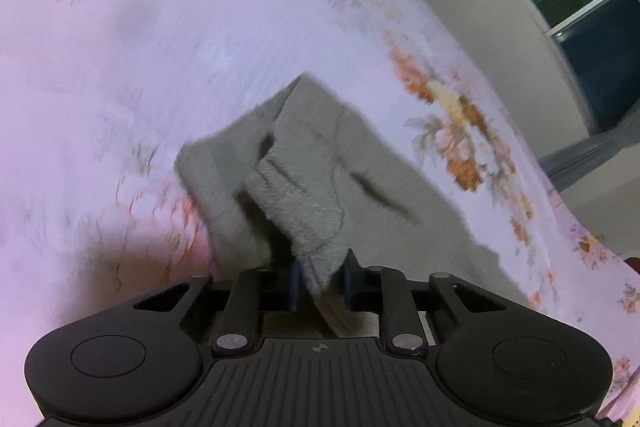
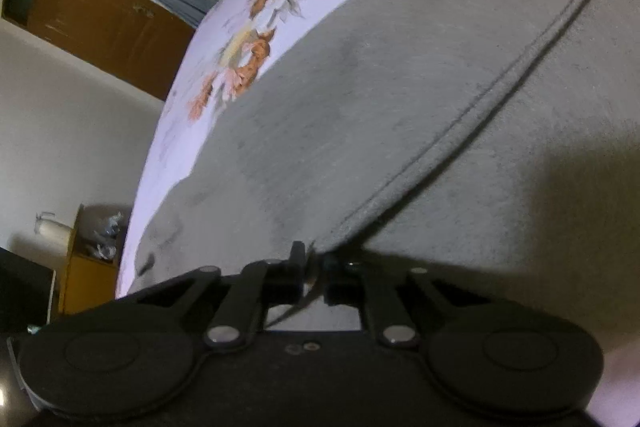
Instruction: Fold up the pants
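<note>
Grey pants [image 2: 400,107] fill the frame centre; left gripper [image 1: 322,277] and right gripper [image 2: 314,263] each pinch an edge; lift evenly, keeping seams aligned.

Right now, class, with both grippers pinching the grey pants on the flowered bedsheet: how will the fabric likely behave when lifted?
The grey pants will probably flop, since the fabric already bunches at the left gripper. They look soft and fleecy, so slipping seems unlikely. The right gripper pinches only a thin seam edge, so the rest should sag and drag on the bedsheet.
</note>
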Tool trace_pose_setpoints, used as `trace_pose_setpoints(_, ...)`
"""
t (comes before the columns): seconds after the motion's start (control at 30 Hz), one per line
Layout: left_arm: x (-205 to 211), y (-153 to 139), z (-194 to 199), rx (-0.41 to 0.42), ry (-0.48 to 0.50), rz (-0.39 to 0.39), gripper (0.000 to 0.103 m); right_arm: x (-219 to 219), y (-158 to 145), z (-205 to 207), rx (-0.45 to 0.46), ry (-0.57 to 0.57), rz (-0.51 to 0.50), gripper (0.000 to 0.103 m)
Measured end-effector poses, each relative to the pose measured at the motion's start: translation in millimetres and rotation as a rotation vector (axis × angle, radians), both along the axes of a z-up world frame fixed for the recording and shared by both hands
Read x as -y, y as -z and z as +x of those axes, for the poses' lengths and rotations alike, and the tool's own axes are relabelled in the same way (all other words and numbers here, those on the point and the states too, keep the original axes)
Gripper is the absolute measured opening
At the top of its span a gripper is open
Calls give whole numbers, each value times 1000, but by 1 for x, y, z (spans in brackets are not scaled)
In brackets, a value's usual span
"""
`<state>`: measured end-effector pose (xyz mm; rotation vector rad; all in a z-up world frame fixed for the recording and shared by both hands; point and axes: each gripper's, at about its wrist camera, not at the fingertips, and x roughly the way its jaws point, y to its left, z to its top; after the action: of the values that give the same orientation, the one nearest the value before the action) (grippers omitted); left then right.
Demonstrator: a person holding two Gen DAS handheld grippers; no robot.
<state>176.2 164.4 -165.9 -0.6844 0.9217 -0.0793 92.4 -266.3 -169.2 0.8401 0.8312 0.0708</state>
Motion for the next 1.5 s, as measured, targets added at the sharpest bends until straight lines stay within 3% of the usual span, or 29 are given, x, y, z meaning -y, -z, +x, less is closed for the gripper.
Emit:
trace_pose_setpoints(0.13,-16,-27,10,76,1,7,19,-26,-44,-24,151,-106,-92,6)
trace_pose_setpoints(0.2,-27,-31,12,86,-2,7,19,-41,-53,-36,184,-156,-116,6)
trace_pose_setpoints(0.33,-28,4,8,1,23,68,19,-65,-29,-35,114,-228,-201,6)
trace_pose_setpoints(0.43,-26,27,5,-10,29,80,19,-74,-3,-31,44,-249,-290,6)
trace_pose_setpoints(0.53,-22,26,5,-19,20,86,19,-73,-1,-30,28,-261,-263,15)
trace_pose_setpoints(0.57,-20,20,2,-16,17,101,19,-72,-6,-30,36,-270,-262,24)
trace_pose_setpoints(0.63,-14,5,-10,14,11,155,22,-65,-16,-31,53,-266,-250,27)
trace_pose_setpoints(0.7,-4,-14,-27,85,16,210,35,-52,-23,-42,62,-243,-246,28)
trace_pose_setpoints(0.77,7,-29,-39,140,38,240,55,-28,-27,-55,62,-199,-246,30)
trace_pose_setpoints(0.8,16,-34,-44,156,62,243,56,-17,-29,-60,58,-174,-252,30)
trace_pose_setpoints(0.93,59,-31,-42,121,169,223,57,48,-28,-81,14,-8,-257,34)
trace_pose_setpoints(1.07,103,-8,-38,68,227,238,57,107,-22,-100,-17,154,-211,34)
trace_pose_setpoints(1.2,116,12,-38,63,229,301,57,144,-6,-100,-29,248,-143,34)
trace_pose_setpoints(1.33,124,12,-35,56,229,339,57,164,12,-86,29,326,-23,34)
trace_pose_setpoints(1.4,128,11,-33,51,230,354,57,171,19,-79,45,364,31,29)
trace_pose_setpoints(1.43,128,10,-33,49,230,360,57,175,23,-77,44,373,44,21)
trace_pose_setpoints(1.47,129,11,-32,46,230,364,57,176,23,-75,41,369,34,12)
trace_pose_setpoints(1.5,131,11,-31,45,231,369,57,175,20,-73,42,359,10,10)
